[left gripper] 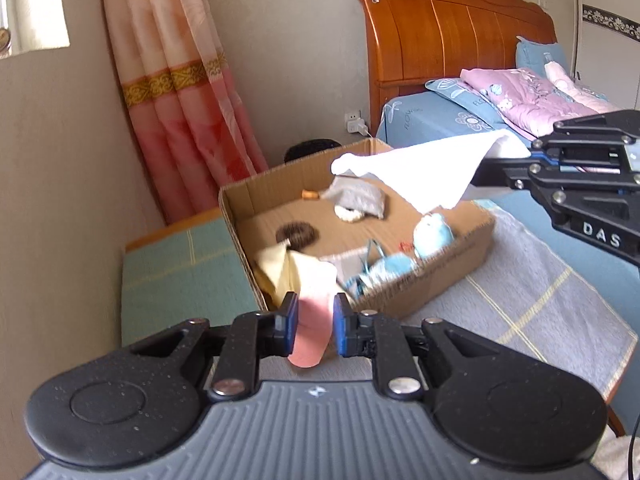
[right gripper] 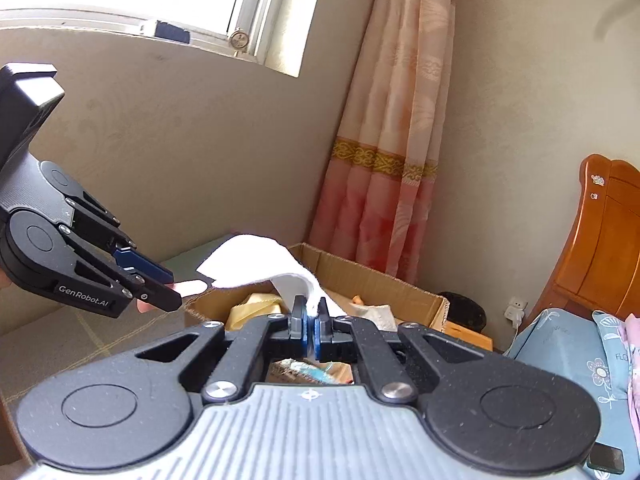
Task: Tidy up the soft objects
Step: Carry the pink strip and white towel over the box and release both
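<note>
The right gripper [right gripper: 311, 322] pinches a white cloth [right gripper: 256, 258] above the cardboard box [left gripper: 440, 264]. The left gripper [left gripper: 314, 320], part-open, seems to hold a pink cloth [left gripper: 314, 332] at the box's 6 o'clock edge. Lower both slowly, releasing well inside the walls.

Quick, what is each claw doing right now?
Left gripper: closed on a pink cloth.
Right gripper: closed on a white cloth.

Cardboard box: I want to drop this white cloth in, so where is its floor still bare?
The cardboard box has bare floor in the middle, between the brown ring and the grey pouch, and along the back wall. The near end is crowded: yellow cloth, blue plush items. White cloth hangs above.
</note>
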The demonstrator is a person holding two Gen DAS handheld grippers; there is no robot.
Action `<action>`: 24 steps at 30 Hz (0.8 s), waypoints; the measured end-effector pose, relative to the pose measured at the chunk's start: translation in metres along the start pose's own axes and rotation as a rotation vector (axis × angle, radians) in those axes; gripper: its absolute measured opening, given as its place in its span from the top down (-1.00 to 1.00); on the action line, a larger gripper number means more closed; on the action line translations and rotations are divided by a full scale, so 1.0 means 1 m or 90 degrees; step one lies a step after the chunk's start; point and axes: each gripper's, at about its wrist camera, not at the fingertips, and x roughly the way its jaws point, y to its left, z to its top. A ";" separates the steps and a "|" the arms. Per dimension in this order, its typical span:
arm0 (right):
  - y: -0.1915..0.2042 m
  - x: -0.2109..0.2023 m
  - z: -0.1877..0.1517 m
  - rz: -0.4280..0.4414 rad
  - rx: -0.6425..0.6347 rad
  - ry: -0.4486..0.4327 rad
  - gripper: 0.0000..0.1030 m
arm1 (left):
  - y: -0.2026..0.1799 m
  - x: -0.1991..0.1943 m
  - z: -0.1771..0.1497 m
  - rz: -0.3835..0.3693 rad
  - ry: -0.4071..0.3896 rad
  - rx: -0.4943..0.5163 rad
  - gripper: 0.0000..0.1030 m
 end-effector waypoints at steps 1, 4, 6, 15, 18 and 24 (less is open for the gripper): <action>-0.006 0.005 0.004 -0.006 0.006 -0.002 0.92 | 0.002 0.006 0.006 0.003 0.001 0.000 0.67; -0.025 0.029 0.015 -0.046 0.019 -0.005 0.90 | 0.010 0.025 0.024 -0.003 0.007 -0.008 0.67; -0.039 0.050 0.017 -0.041 0.030 0.026 0.68 | 0.013 0.041 0.036 0.000 0.014 -0.014 0.67; -0.052 0.078 -0.011 -0.027 0.109 0.091 -0.70 | 0.023 0.105 0.078 0.014 0.029 -0.059 0.50; -0.054 0.072 -0.013 -0.025 0.133 0.103 -0.80 | 0.025 0.113 0.083 0.035 0.019 -0.084 -0.85; -0.056 0.065 -0.010 -0.041 0.189 0.156 -1.00 | 0.017 0.081 0.067 0.075 -0.037 -0.089 -0.93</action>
